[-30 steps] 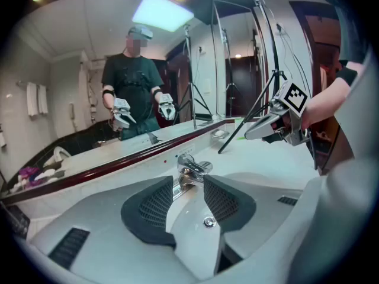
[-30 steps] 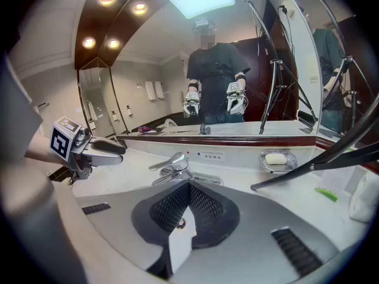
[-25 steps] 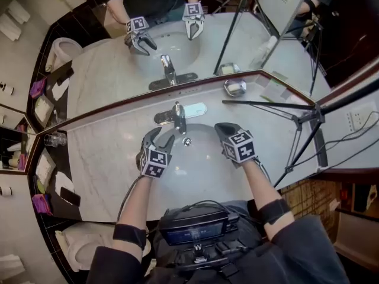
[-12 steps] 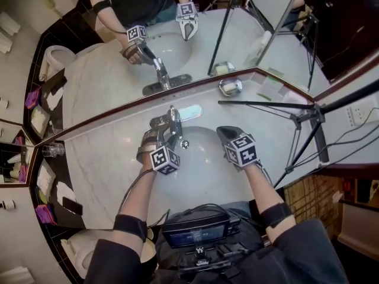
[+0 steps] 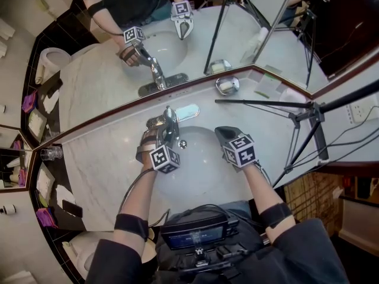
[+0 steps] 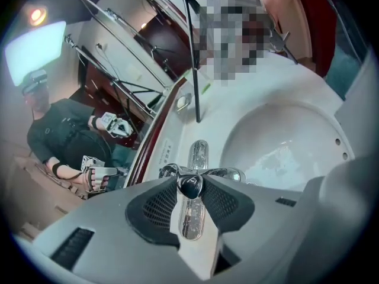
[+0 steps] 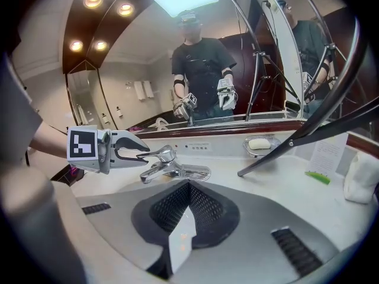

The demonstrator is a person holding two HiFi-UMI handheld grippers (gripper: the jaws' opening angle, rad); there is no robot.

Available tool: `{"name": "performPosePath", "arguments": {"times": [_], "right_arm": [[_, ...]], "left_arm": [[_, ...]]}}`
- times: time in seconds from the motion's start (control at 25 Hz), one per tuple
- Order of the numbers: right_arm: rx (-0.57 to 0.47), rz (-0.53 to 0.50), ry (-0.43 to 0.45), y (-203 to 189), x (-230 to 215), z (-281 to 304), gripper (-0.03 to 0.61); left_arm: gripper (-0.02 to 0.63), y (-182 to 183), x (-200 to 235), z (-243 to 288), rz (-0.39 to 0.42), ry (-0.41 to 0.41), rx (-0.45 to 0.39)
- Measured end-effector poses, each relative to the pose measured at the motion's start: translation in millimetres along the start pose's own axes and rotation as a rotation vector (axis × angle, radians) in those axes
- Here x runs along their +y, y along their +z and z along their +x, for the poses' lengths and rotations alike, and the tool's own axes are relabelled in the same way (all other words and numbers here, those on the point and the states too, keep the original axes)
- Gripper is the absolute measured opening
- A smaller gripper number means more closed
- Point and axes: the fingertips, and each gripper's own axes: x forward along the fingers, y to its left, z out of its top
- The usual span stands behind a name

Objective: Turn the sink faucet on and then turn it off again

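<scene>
The left gripper (image 6: 190,189), its jaws just closed onto the faucet lever (image 7: 155,153) at upper centre of the head view, seems to be starting the turn-on and likely must lift next, while the right gripper (image 5: 223,133) hovers clenched, empty

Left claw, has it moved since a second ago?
Yes. The left claw went from the basin up to the faucet, just closing onto its lever.
</scene>
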Motion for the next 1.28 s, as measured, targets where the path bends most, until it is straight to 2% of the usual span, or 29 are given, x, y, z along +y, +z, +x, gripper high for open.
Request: {"name": "performPosePath", "arguments": {"times": [1.04,1.2,1.28], "right_arm": [[0.008,-0.003,0.020,-2.6,7.7,7.8,0.025],[0.011,-0.004,0.023,-3.9,7.8,8.5,0.025],[0.009,-0.003,0.023,-3.7,8.8,8.6,0.025]], "left_arm": [[0.126,-5.5,-5.0,8.6,-0.061,-0.098,-0.010],[0.124,2.3,18.7,8.5,-0.118,-0.059,-0.029],[0.123,7.9,33.2,11.1,-0.115,-0.064,-0.031]]}}
